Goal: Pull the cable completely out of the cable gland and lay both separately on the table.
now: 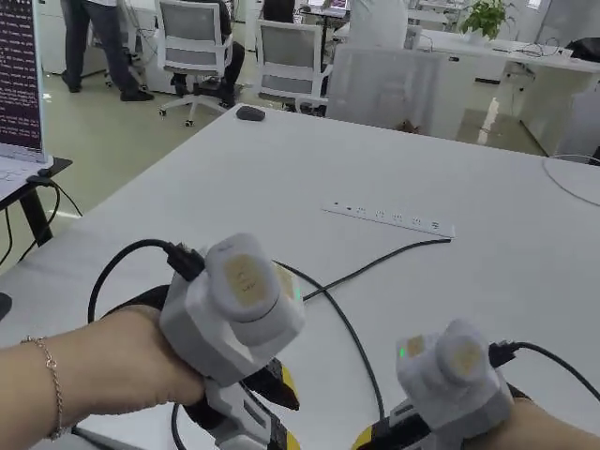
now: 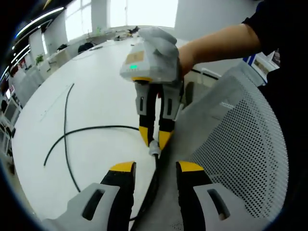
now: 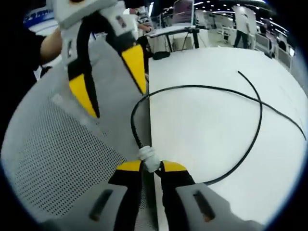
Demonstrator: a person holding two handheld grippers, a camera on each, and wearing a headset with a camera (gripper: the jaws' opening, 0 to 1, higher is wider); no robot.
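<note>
A small white cable gland [image 3: 148,159] sits pinched between the yellow tips of my right gripper [image 3: 151,166], which is shut on it. The black cable [image 3: 211,91] leaves the gland and loops out over the white table [image 3: 207,144]. In the left gripper view, the right gripper [image 2: 154,143] comes down from above holding the gland [image 2: 154,148], and the cable [image 2: 153,185] runs down between the jaws of my left gripper [image 2: 156,167]. Those jaws stand apart, open, not touching the cable. In the head view both grippers face each other at the table's near edge, left gripper [image 1: 283,409] and right gripper [image 1: 367,435].
A grey mesh chair back [image 2: 240,144] lies right under the grippers, off the table's edge. A white power strip [image 1: 389,217] lies mid-table, and a second black lead [image 1: 375,264] runs from it. A mouse [image 1: 250,112] sits at the far edge; office chairs [image 1: 286,56] stand beyond.
</note>
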